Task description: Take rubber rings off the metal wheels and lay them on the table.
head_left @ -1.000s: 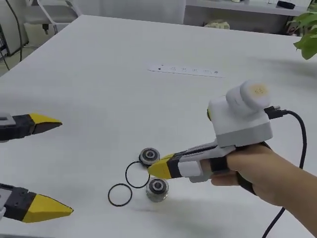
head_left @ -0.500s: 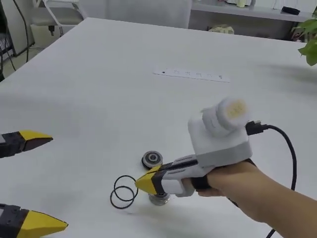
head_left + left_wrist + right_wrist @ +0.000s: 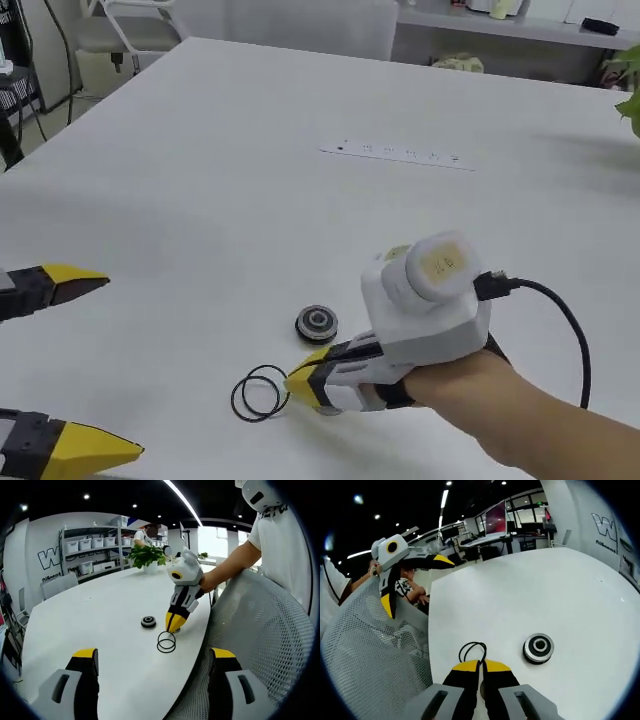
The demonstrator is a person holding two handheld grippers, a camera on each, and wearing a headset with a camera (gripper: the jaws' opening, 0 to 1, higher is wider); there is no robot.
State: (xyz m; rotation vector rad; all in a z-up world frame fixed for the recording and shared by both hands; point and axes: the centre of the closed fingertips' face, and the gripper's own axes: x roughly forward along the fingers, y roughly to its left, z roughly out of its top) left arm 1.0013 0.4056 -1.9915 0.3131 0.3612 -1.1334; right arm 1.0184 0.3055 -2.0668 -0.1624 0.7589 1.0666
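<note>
One metal wheel (image 3: 316,323) (image 3: 148,621) (image 3: 538,648) lies flat on the white table (image 3: 200,180). Left of it, two black rubber rings (image 3: 259,392) (image 3: 166,642) (image 3: 472,651) overlap on the tabletop. My right gripper (image 3: 292,384) (image 3: 481,666) is low over the table with its yellow jaws shut, and the near edge of one ring sits at their tips. Its body hides whatever lies beneath it. My left gripper (image 3: 85,365) (image 3: 154,653) hovers at the near left, jaws wide open and empty, pointing at the rings.
A white power strip (image 3: 405,153) lies far across the table. A black cable (image 3: 560,320) trails from the right gripper. A mesh chair back (image 3: 260,630) stands at the table's near edge. A potted plant (image 3: 632,90) is at the far right.
The right gripper has moved left and toward me, bringing one ring beside and over the other. It now covers the nearer wheel. The left gripper has stayed open.
</note>
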